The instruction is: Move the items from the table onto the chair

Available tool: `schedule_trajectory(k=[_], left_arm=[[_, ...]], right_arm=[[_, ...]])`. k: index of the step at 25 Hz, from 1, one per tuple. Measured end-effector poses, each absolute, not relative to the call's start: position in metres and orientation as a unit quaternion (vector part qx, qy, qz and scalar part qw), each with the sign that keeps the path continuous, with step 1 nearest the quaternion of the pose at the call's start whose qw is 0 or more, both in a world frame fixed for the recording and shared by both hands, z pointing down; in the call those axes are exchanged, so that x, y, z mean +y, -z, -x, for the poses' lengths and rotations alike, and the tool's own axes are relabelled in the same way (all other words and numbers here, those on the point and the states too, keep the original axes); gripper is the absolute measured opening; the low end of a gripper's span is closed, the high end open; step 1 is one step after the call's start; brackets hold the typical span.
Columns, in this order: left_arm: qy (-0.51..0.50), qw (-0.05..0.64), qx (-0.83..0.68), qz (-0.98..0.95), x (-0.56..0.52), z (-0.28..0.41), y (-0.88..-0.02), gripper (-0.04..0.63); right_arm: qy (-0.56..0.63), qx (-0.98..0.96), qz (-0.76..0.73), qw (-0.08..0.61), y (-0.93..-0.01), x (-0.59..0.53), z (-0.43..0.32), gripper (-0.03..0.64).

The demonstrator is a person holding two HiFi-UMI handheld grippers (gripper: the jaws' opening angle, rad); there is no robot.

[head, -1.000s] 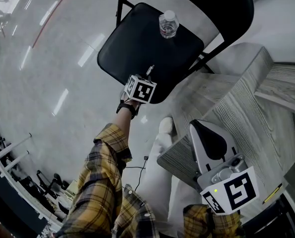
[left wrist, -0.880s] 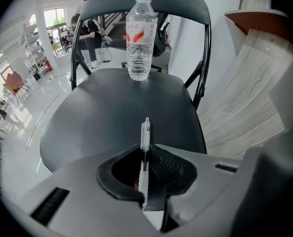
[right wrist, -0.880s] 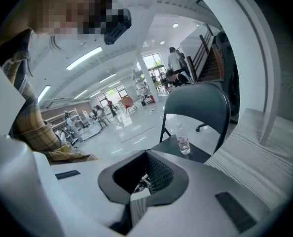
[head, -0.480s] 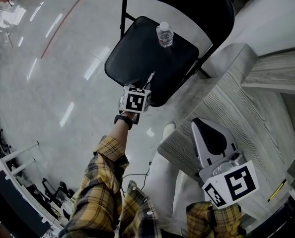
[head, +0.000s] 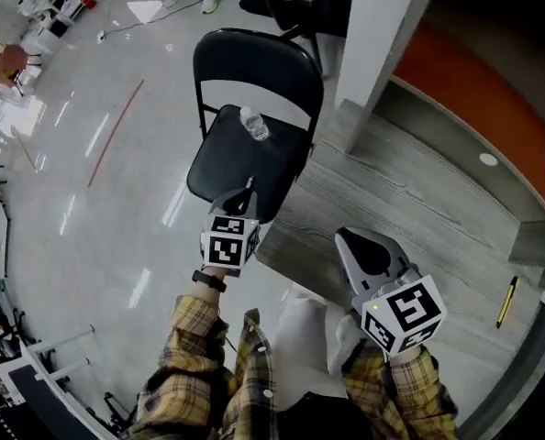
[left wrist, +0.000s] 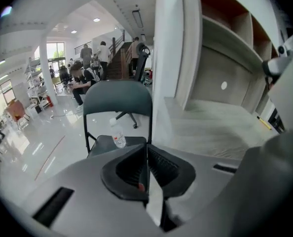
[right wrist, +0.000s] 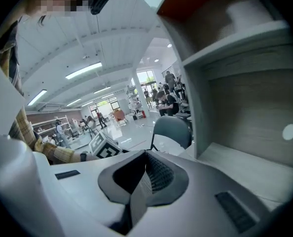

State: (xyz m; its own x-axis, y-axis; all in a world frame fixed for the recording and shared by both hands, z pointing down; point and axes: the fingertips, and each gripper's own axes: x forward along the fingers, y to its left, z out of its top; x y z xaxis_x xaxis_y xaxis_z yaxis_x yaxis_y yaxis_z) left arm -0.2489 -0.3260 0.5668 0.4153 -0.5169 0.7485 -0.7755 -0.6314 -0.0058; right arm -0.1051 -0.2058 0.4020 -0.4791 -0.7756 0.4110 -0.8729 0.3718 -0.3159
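Observation:
A clear plastic water bottle (head: 254,124) (left wrist: 119,140) stands upright on the seat of the black folding chair (head: 240,159) (left wrist: 117,100), near the backrest. My left gripper (head: 248,189) (left wrist: 147,149) hangs over the seat's front edge, well short of the bottle. Its jaws have just been closing and now meet with nothing between them. Over the near edge of the grey wooden table (head: 410,200), my right gripper (head: 350,236) (right wrist: 146,154) is shut and empty. At the table's far right lies a thin yellow pen (head: 505,302).
A white pillar (head: 383,26) rises at the table's back corner beside the chair. A shelf unit with an orange back (head: 493,81) runs behind the table. Glossy floor (head: 98,181) lies left of the chair, with people and an office chair (left wrist: 136,63) far off.
Both grippers have risen. The left one has come back from the chair seat towards me, and the right one has shifted left. The head view now takes in the whole chair and table.

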Motion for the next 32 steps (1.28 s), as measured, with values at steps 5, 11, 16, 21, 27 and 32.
schedule_trajectory(k=[5,11,16,21,27,32], left_arm=[[-0.327,0.148,-0.32,-0.877,-0.244,0.139,-0.454,0.005],[-0.282,0.133,-0.172,-0.934,-0.111,-0.012,-0.369,0.005],[-0.262,0.139,-0.081,-0.952,0.0,-0.112,-0.354,0.005],[-0.273,0.148,-0.004,-0.951,0.099,-0.172,-0.362,0.005],[-0.308,0.165,0.018,-0.937,0.146,-0.185,-0.386,0.005],[-0.326,0.179,-0.007,-0.928,0.146,-0.181,-0.4,0.005]], right_arm=[[-0.23,-0.803,-0.54,0.105,-0.351,-0.121,0.036,0.018],[-0.227,-0.731,-0.635,0.105,-0.327,-0.003,-0.072,0.018],[-0.239,-0.651,-0.712,0.11,-0.348,0.093,-0.183,0.018],[-0.269,-0.565,-0.768,0.137,-0.386,0.183,-0.282,0.02],[-0.31,-0.531,-0.774,0.154,-0.45,0.222,-0.345,0.021],[-0.353,-0.535,-0.752,0.154,-0.499,0.22,-0.363,0.102]])
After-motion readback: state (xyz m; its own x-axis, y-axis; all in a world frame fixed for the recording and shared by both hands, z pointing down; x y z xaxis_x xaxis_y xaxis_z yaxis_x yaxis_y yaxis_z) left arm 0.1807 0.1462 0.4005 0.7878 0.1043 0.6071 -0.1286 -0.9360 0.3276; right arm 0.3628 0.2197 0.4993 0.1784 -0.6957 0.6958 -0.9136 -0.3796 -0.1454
